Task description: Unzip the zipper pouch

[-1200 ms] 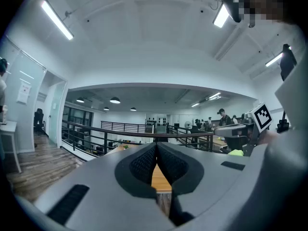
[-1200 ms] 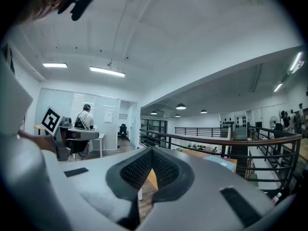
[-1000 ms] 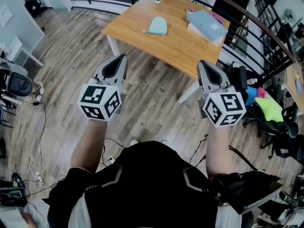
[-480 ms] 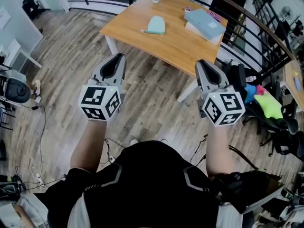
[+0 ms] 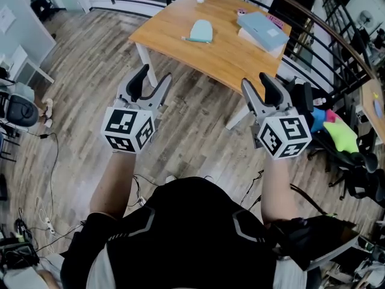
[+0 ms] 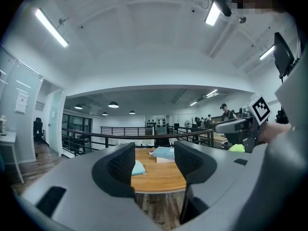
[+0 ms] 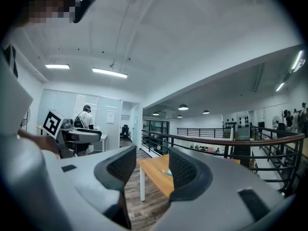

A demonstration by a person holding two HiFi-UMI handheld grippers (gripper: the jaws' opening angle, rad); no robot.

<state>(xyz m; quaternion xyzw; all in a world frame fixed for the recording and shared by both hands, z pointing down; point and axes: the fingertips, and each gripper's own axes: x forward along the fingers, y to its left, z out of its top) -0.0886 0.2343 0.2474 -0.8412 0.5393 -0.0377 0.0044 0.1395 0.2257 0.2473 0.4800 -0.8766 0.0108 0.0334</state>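
Short of the bench, over open floor, the left hand-held gripper and right hand-held gripper have just been opening, jaws apart, nothing between them. The pouch lies near the bench's far edge.

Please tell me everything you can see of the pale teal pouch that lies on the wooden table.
The pouch is small, pale teal and looks like soft fabric. Its far end is rounded and its near end is straighter. It lies flat on the wooden table, and only the table touches it. A thin teal strip sticks out at its near left corner; whether this is a pull or a separate thing cannot be told. The zipper is too small to see.
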